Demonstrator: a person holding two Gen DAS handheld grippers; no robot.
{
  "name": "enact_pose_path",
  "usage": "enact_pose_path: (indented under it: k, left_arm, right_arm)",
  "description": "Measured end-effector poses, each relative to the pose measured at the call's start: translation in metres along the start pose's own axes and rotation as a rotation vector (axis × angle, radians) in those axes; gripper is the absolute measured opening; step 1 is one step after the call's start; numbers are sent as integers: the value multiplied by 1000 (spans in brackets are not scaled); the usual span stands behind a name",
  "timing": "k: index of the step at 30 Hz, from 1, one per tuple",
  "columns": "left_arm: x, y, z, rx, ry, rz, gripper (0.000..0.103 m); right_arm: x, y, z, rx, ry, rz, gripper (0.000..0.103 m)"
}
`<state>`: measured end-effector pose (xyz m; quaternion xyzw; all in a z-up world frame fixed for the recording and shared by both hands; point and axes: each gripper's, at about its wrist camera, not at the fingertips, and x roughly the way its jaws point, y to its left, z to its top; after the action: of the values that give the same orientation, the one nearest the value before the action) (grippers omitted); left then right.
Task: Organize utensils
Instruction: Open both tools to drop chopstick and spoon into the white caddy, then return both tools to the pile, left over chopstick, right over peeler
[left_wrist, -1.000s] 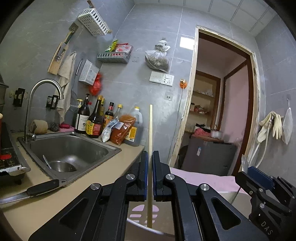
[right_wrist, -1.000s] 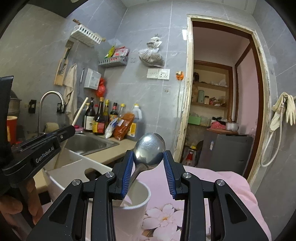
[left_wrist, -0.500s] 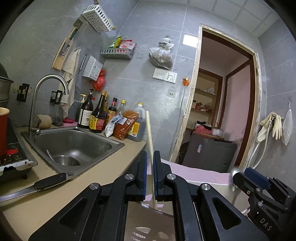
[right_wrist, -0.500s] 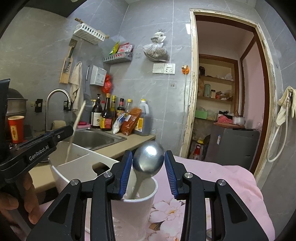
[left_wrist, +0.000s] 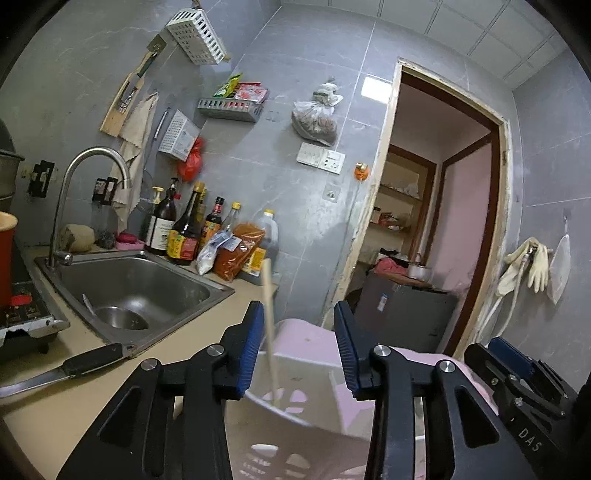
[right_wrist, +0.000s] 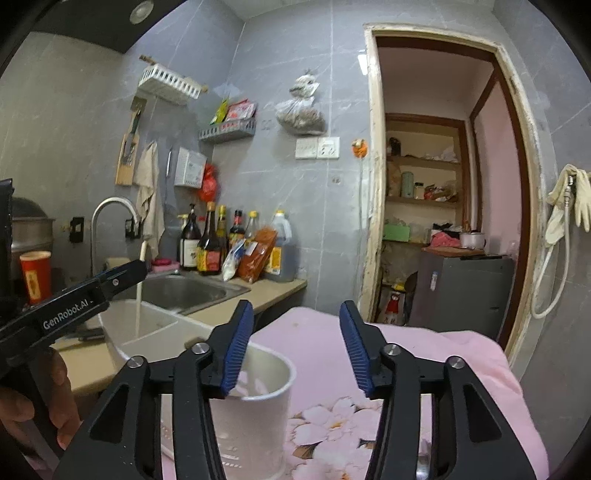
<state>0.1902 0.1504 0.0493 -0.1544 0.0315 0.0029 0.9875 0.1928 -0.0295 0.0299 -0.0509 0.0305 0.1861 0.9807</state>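
Both grippers have just been opening. The left gripper (left_wrist: 299, 343) a second ago pinched the pale wooden chopstick (left_wrist: 269, 328); now its blue pads stand apart and the stick leans free just beside the left pad, its lower end inside the white plastic utensil holder (left_wrist: 295, 413). The right gripper (right_wrist: 295, 347) earlier framed a steel spoon; its jaws are now wide with nothing between them, above the round white cup compartment (right_wrist: 258, 406), and the spoon is out of sight. Both grippers point level toward the grey tiled wall. Only the right wrist view shows the person's hand (right_wrist: 22, 406) gripping the left tool and the pink flowered cloth (right_wrist: 369, 398); only the left view shows the black-handled knife (left_wrist: 70, 367) beside the steel sink (left_wrist: 133, 291).
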Motion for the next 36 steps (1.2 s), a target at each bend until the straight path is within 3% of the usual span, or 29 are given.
enact_pose_path:
  k: [2,6,10,12,17,20,28,36]
  left_arm:
    - [-2,-7,3,17,6,-4,44]
    - [-7,-29,6,59,37,-67,55]
    - [-9,-53,5,112,78,-139,63]
    - [-12,-66,5,133,106,-186,72]
    - [-14,-87,1,122,157,-258,89]
    - [-15,-97,-3,112,196,-291,98]
    - [-29,-127,-33,196,343,-326,99]
    - [-32,-151,-74,283,483,-335,99]
  right_arm:
    - [-9,-7,5,2,-20,-26,54]
    - [-33,-29,15,27,-70,-79,74]
    - [-60,-51,23,26,-103,-139,80]
    - [-73,-62,25,28,-111,-168,86]
    - [-100,-88,26,41,-115,-221,101]
    - [-112,-100,23,39,-103,-242,103]
    - [-129,-123,2,31,-5,-224,103]
    - [-125,-143,-27,8,179,-193,101]
